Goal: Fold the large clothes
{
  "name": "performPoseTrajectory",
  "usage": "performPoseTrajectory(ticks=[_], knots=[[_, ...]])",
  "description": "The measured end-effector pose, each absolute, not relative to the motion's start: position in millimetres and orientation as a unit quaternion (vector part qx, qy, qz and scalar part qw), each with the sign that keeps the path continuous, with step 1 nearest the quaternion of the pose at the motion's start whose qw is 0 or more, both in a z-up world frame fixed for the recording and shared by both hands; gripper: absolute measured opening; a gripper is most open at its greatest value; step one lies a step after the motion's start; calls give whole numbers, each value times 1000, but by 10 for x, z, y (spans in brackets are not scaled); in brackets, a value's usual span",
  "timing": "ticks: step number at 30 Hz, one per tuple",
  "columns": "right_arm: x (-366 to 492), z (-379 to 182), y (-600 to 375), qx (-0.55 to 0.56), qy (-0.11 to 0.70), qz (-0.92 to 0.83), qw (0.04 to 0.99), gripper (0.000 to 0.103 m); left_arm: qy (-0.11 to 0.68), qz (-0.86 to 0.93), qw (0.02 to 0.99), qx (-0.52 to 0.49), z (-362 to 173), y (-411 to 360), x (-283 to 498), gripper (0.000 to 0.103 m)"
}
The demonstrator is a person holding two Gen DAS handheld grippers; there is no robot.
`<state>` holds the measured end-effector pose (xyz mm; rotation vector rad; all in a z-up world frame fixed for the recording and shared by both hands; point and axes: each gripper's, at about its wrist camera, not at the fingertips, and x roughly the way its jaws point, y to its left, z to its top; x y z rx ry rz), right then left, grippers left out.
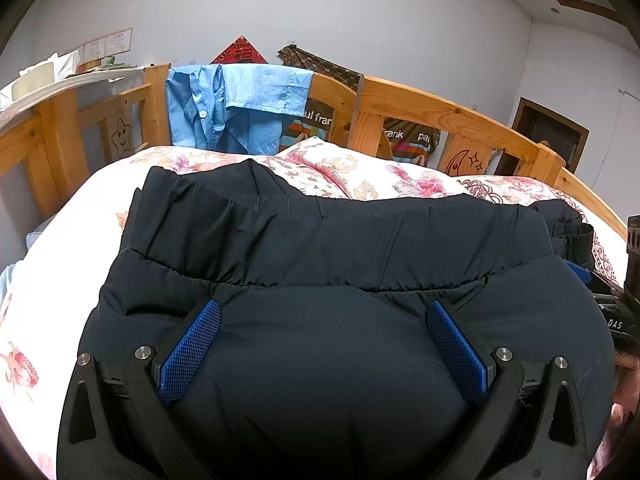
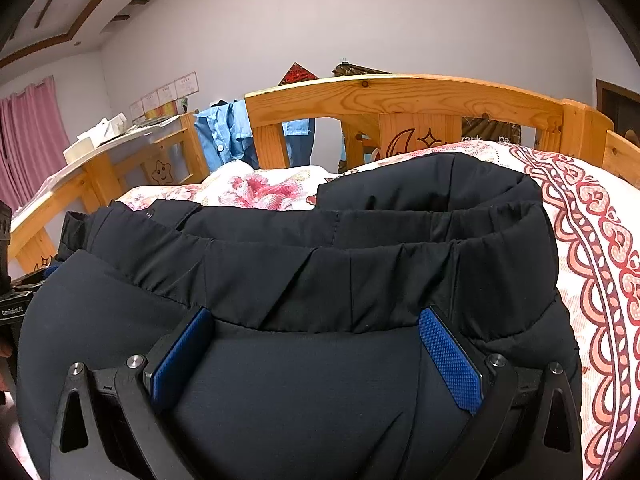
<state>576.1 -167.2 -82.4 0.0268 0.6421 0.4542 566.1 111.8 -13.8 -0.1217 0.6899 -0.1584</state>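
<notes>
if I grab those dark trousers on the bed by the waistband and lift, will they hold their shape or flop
Probably flop: the trousers already lie creased and gathered at the waistband, like thin soft cloth. Likely light too, since they barely dent the quilt. The smooth weave may slip between the open tongs, so pinch several layers.

Pale wall [image 1: 360, 20] behind a wooden bed rail [image 2: 400, 96] — pink curtain [image 2: 32, 136], perhaps over a window.

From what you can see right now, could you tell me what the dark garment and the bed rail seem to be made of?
The dark garment looks like a thin, smooth woven synthetic with a matte finish; its gathered waistband suggests elastic, though the fibre cannot be told. The bed rail looks like varnished pine: yellow grain, knots and a slight gloss.
</notes>
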Motion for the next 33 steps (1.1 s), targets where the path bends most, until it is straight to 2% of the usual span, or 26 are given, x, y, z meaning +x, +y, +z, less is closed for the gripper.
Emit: performPoseTrajectory(ticks=[11,21,33], knots=[[5614,-781,-1658,-13,289,201,936,103,339,-72,936,-54,-80,1099,5577,102],[5528,-648,-1702,-26,319,187,929,103,384,-43,921,-44,64,1116,5481,102],[5229,-454,-1866,-38,320,190,927,103,376,-10,925,-50,305,1260,5207,102]])
